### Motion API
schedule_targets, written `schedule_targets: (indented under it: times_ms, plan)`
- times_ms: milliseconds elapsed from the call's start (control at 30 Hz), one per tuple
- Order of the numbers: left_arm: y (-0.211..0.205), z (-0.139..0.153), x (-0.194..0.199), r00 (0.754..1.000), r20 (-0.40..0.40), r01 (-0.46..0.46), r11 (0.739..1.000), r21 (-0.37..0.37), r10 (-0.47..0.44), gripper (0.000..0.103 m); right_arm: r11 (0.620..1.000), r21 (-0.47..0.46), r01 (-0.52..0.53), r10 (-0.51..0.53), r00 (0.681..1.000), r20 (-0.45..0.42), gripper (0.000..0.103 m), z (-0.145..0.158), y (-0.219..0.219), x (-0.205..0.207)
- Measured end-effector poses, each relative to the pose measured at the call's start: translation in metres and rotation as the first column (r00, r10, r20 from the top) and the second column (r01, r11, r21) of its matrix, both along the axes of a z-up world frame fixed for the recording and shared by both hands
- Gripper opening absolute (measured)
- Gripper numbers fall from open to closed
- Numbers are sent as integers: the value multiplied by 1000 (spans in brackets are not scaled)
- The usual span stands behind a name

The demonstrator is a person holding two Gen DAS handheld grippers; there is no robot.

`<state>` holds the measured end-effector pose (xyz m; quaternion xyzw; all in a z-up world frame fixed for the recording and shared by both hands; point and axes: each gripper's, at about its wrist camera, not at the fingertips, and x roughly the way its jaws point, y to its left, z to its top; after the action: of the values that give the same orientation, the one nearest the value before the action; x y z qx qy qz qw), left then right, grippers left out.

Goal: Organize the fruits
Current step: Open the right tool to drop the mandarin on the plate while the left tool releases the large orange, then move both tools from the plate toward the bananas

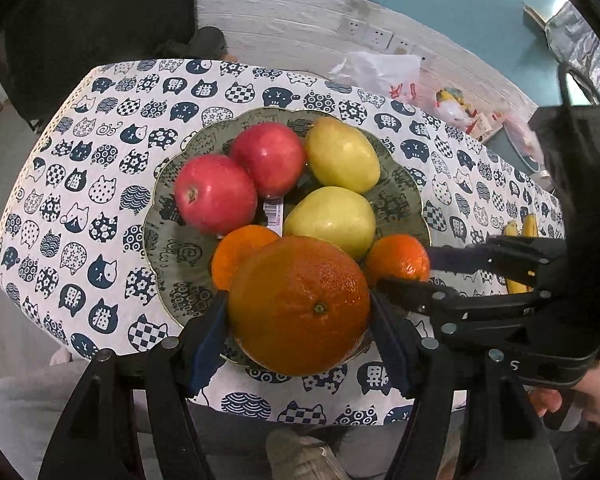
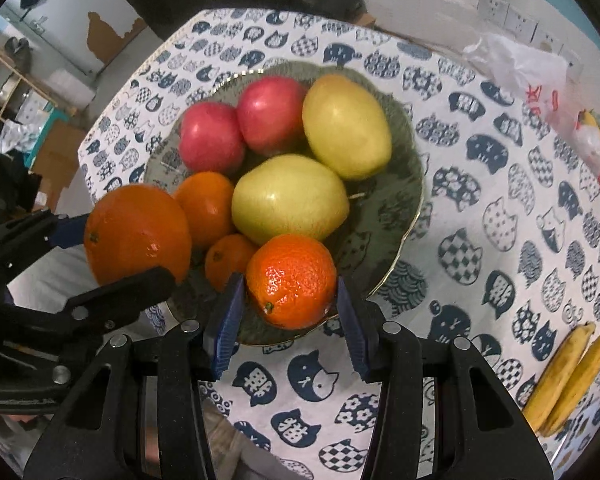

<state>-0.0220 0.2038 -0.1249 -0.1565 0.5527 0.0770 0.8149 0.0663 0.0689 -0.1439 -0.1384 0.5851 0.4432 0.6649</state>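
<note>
I'm setting both fruits into the near side of the green plate point(image 1: 168, 216), which sits on the cat-print table point(image 1: 60, 184) and is already crowded. To do it well I want each piece lowered until it rests in a gap, not perched on a neighbour (round fruit rolls off a rim easily), and released only once it sits still.

My left claw point(image 1: 300, 324) is clamped on the large orange point(image 1: 300, 304), pads against its two sides, over the plate's near edge beside a small mandarin point(image 1: 240, 252). My right claw point(image 2: 290, 316) stands narrower, gripping the tangerine point(image 2: 291, 280) by its flanks, just in front of the yellow pear point(image 2: 288, 198). Two bananas point(image 2: 572, 372) lie apart on the table at the far right.
</note>
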Motion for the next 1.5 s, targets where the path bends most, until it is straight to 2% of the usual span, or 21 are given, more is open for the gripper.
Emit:
schedule_targets:
  times_ms: [233, 300, 333, 467, 533, 633, 700, 933, 1500]
  plan:
    - [-3, -3, 1, 1000, -10, 3, 1000, -2, -3, 70, 999, 23, 43, -42, 998, -38, 49, 1, -4, 7]
    - [-5, -5, 2, 1000, -18, 8, 1000, -2, -8, 70, 996, 37, 76, -74, 996, -40, 59, 7, -11, 13]
    - [-6, -6, 3, 1000, -23, 10, 1000, 0, -10, 70, 995, 42, 89, -87, 995, -38, 59, 9, -13, 15]
    - [-9, -13, 6, 999, -51, 15, 1000, 13, -15, 70, 990, 59, 131, -130, 991, -30, 60, 17, -21, 26]
    - [-10, -10, 7, 999, -34, 9, 999, 44, -7, 70, 988, 63, 143, -141, 989, -31, 60, 19, -23, 29]
    - [-10, -4, 9, 1000, -18, 2, 997, 81, -1, 77, 987, 66, 147, -146, 989, -30, 60, 20, -25, 31]
    - [-9, -2, 9, 1000, -7, -3, 996, 84, 4, 78, 988, 64, 144, -143, 990, -23, 60, 20, -25, 30]
    - [-17, -9, 12, 999, -40, 23, 995, 97, -19, 78, 990, 53, 134, -134, 991, 1, 60, 22, -32, 27]
    - [-48, 18, 25, 998, 10, 62, 992, 107, -63, 78, 987, 48, 155, -159, 982, 98, 65, 42, -72, 34]
